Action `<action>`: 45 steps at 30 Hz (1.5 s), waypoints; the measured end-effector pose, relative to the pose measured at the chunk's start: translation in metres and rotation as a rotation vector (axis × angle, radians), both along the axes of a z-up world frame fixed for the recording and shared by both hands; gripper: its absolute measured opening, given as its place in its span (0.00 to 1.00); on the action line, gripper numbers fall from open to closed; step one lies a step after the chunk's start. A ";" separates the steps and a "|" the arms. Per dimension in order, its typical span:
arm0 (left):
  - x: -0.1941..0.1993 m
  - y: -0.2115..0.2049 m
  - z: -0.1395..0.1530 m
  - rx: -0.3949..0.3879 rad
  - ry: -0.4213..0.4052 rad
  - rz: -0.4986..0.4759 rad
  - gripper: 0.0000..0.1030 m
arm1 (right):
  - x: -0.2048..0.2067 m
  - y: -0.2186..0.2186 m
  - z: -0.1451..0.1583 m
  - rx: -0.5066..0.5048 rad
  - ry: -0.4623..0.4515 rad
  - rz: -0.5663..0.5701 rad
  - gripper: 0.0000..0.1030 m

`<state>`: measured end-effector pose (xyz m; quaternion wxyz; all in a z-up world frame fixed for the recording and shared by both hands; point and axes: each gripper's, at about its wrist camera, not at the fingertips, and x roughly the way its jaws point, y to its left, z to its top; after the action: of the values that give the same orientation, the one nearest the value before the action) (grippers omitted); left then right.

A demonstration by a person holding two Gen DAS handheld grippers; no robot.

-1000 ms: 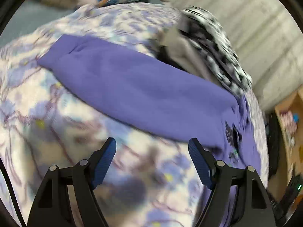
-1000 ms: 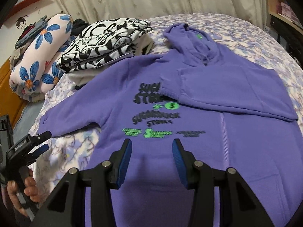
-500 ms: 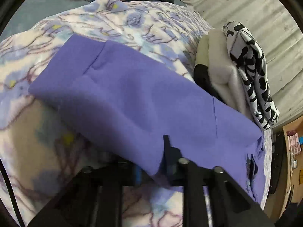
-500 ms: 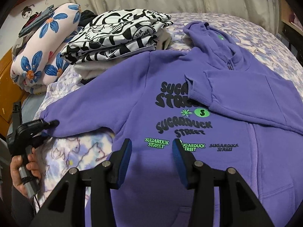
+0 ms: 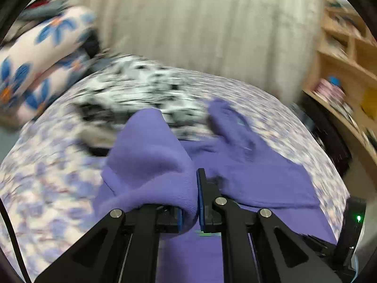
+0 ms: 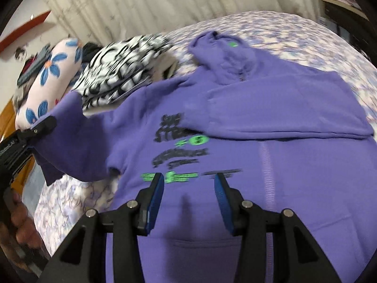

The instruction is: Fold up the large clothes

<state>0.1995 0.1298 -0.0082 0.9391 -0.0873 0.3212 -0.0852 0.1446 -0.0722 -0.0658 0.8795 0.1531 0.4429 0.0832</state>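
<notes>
Left wrist: left tool [image 5: 189, 202] has lifted sleeve [image 5: 150, 165]

Purple hoodie [image 6: 271, 165] face-up on bed, one sleeve folded across chest, other sleeve [image 5: 150, 165] lifted.

You see pale pleated curtains [image 5: 212, 30] at 12 o'clock, wooden shelves [image 5: 348, 70] at 2 o'clock, and the bed's lilac floral sheet [image 6: 294, 30] below
</notes>
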 end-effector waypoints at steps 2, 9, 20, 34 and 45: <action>0.004 -0.044 -0.009 0.042 0.020 -0.051 0.08 | -0.003 -0.023 -0.002 0.013 0.008 -0.039 0.43; 0.009 -0.118 -0.076 0.141 0.235 -0.113 0.32 | -0.011 -0.082 -0.015 0.010 0.052 -0.138 0.43; -0.038 -0.092 -0.085 0.046 0.318 -0.186 0.75 | -0.013 -0.079 -0.018 0.065 0.030 -0.074 0.43; -0.101 0.003 -0.081 0.035 0.323 0.039 0.75 | -0.034 0.027 0.010 -0.064 -0.108 0.275 0.53; -0.121 0.060 -0.097 -0.016 0.365 0.158 0.75 | -0.028 0.121 0.004 -0.315 -0.185 0.524 0.54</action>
<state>0.0789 0.1897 -0.1055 0.8684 -0.1337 0.4775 0.0033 0.1163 0.0491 -0.0620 0.8777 -0.1126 0.3927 0.2506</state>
